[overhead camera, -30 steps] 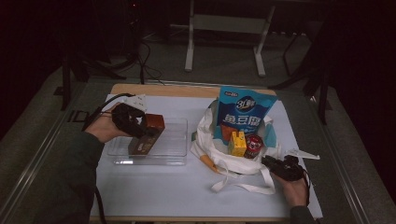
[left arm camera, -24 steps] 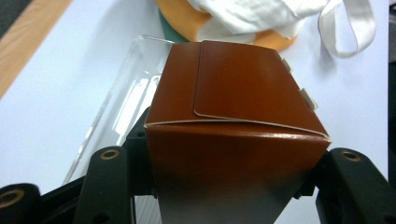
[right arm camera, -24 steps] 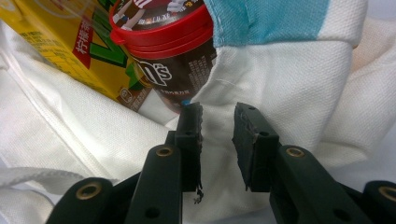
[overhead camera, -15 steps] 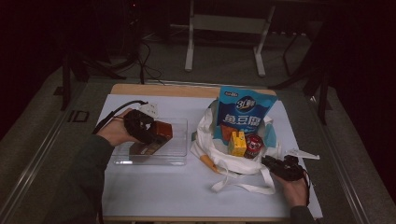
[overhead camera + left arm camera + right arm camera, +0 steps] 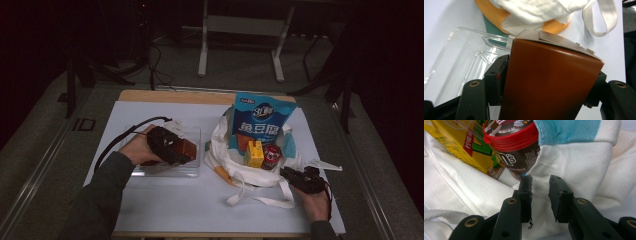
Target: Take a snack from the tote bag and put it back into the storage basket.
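A brown box (image 5: 184, 148) sits between the jaws of my left gripper (image 5: 176, 150), low over the right part of a clear plastic tray (image 5: 192, 170). In the left gripper view both pads touch the brown box (image 5: 554, 70) while the jaws have just been opening; the tray (image 5: 461, 57) lies below it. My right gripper (image 5: 291, 175) rests at the near right rim of the white cloth bag (image 5: 225, 150). In its own view my right gripper (image 5: 540, 185) is shut on a fold of that bag (image 5: 574, 162).
The bag holds a blue snack packet (image 5: 262, 125), a yellow carton (image 5: 254, 154) and a red-lidded jar (image 5: 271, 156); carton (image 5: 456, 137) and jar (image 5: 511, 145) lie just beyond the right jaws. An orange item (image 5: 222, 175) pokes out at the bag's near left. White straps (image 5: 260, 200) trail forward.
My left hand has carried the brown box to the right and down, toward the tray's right end. The right hand and the bag have kept still.
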The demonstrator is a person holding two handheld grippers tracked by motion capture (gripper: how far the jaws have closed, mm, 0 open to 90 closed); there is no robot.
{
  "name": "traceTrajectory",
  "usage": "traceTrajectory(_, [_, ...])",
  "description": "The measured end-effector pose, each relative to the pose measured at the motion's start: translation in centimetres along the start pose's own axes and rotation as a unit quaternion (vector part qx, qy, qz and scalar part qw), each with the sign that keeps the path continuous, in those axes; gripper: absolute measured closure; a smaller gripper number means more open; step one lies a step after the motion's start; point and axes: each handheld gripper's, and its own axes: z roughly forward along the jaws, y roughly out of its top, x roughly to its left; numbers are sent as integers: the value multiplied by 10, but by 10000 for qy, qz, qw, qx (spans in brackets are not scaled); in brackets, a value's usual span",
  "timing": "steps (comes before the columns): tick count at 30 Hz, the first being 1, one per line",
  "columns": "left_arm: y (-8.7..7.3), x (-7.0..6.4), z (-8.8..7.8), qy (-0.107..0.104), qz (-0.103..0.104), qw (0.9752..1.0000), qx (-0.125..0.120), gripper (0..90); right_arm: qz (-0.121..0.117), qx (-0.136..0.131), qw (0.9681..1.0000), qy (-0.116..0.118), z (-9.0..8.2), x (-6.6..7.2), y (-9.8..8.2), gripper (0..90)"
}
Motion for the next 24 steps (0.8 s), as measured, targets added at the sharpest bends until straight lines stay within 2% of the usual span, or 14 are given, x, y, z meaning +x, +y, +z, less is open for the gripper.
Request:
traceTrajectory(7, [0, 1, 18, -68, -153, 9993, 336, 354, -6, 3, 10000, 6, 0, 0, 0, 718])
traceTrajectory(11, [-1, 3, 21, -116, -319, 9989, 329, 339, -20, -3, 10000, 7, 0, -1, 0, 717])
traceTrajectory(12, [-1, 3, 22, -170, -415, 9986, 297, 332, -9, 4, 10000, 8, 0, 0, 0, 717])
traceTrajectory(15, [-4, 5, 23, -286, -536, 9978, 249, 303, -9, 2, 10000, 5, 0, 0, 0, 717])
traceTrajectory(24, [-5, 4, 35, -389, -676, 9962, 389, 210, -2, 9, 10000, 6, 0, 0, 0, 717])
